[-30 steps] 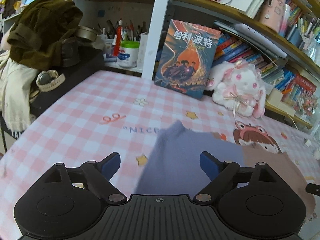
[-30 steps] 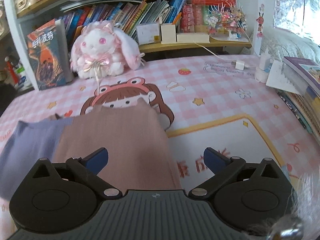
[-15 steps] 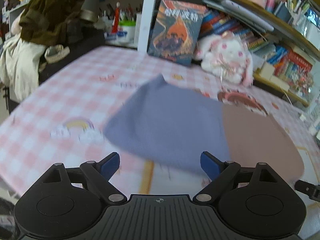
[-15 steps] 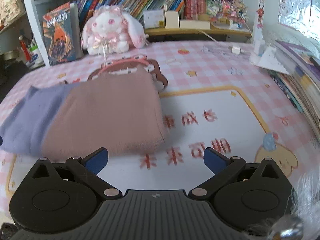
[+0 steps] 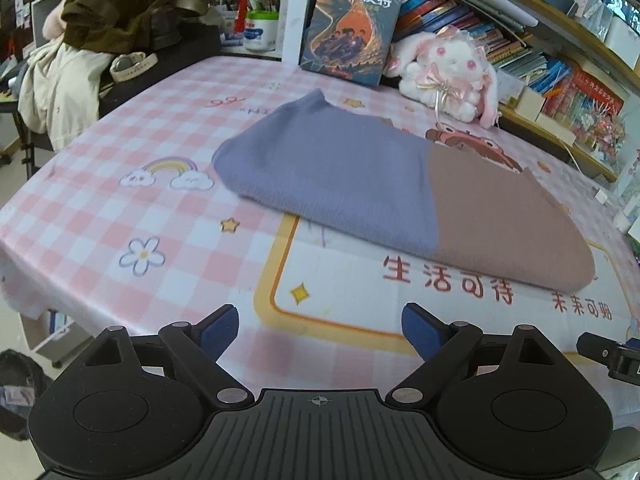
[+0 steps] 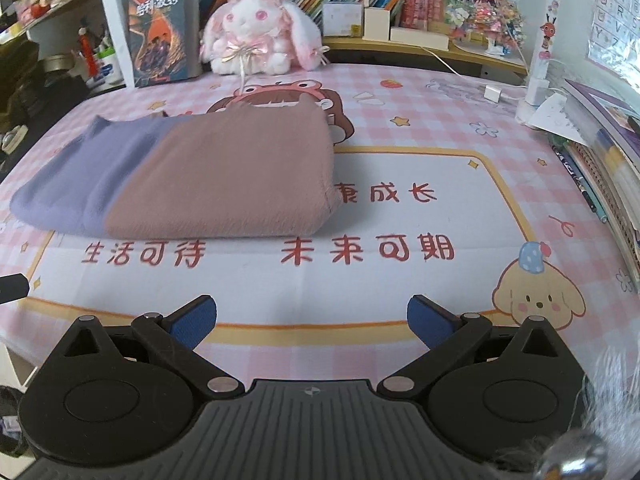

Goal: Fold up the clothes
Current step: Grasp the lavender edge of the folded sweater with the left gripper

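Observation:
A folded two-colour garment, lavender on the left and dusty pink on the right, lies flat on the pink checked table cover. The right wrist view shows the same garment at centre left. My left gripper hangs open over the table's near edge, well short of the garment, nothing between its blue pads. My right gripper is open too, equally far back and empty. A bit of the right gripper shows at the left view's right edge.
A plush rabbit and an upright book stand at the back by the shelves. Clothes are heaped on a chair at the left. A stack of books and a charger cable lie along the right side.
Both grippers have drawn back from the garment toward the table's near edge, staying open. The folded garment, earlier right under the fingers, now lies untouched farther ahead.

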The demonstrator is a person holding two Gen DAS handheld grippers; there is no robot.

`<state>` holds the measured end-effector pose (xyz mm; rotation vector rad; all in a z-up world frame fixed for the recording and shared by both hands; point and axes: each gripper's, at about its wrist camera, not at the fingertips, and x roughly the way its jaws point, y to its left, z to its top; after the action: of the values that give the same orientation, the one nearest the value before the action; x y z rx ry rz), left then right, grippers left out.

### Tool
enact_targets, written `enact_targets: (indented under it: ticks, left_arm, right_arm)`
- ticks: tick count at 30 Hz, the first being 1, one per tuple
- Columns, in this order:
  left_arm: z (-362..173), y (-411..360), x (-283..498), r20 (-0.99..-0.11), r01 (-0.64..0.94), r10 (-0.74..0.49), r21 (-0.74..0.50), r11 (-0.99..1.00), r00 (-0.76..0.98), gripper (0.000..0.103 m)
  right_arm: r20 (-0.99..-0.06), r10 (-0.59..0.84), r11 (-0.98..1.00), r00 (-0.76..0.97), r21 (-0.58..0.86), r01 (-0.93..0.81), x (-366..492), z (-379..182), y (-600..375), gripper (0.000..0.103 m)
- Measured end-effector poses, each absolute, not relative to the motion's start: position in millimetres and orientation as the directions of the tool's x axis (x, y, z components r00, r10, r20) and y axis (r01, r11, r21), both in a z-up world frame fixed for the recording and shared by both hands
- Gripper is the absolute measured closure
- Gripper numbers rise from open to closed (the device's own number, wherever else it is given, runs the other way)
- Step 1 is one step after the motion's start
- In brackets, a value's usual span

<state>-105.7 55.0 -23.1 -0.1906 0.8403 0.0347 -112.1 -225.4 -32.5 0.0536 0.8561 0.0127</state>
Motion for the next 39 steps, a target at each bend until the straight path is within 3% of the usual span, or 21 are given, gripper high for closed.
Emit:
enact_targets:
  ticks: [7, 18, 21, 25, 31, 37, 39]
  left_arm:
    - [-25, 51, -101, -0.754, -0.053, -0.085, -0.157, 0.986, 0.651, 0.011]
    - [-36, 67, -60, -0.802, 0.032, -0.155, -0.167, 0.985, 0.576, 0.010]
    - [-37, 86, -46, -0.782, 0.011, -0.255, -0.302, 0.953, 0.568, 0.010]
    - [-47, 129, -27, -0.724, -0.156, -0.362, -0.540, 0.827, 0.587, 0.012]
    - [-69, 176, -12, -0.633, -0.339, -0.411, -0.734, 0.588, 0.656, 0.037]
    - [-98, 196, 2, -0.515, -0.420, -0.475, -0.857, 0.298, 0.714, 0.038]
    - [-101, 197, 9, -0.503, -0.431, -0.476, -0.864, 0.260, 0.721, 0.039]
  right_arm:
    - [-0.763, 0.051, 0.999, 0.644, 0.038, -0.033, -115, -33, -212, 0.000]
    - [-0.794, -0.004, 0.999, 0.608, 0.022, 0.034, -87, -37, -192, 0.000]
    - [-0.803, -0.017, 0.998, 0.595, 0.025, 0.062, -79, -39, -188, 0.000]
    - [-0.797, -0.027, 0.994, 0.603, 0.042, 0.100, -71, -35, -186, 0.000]
    - [-0.774, -0.051, 0.981, 0.631, 0.080, 0.178, -65, -21, -195, 0.001]
    - [-0.758, -0.058, 0.963, 0.650, 0.129, 0.237, -59, -9, -203, 0.004]
    - [-0.755, -0.072, 0.958, 0.652, 0.129, 0.256, -56, -6, -204, 0.009]
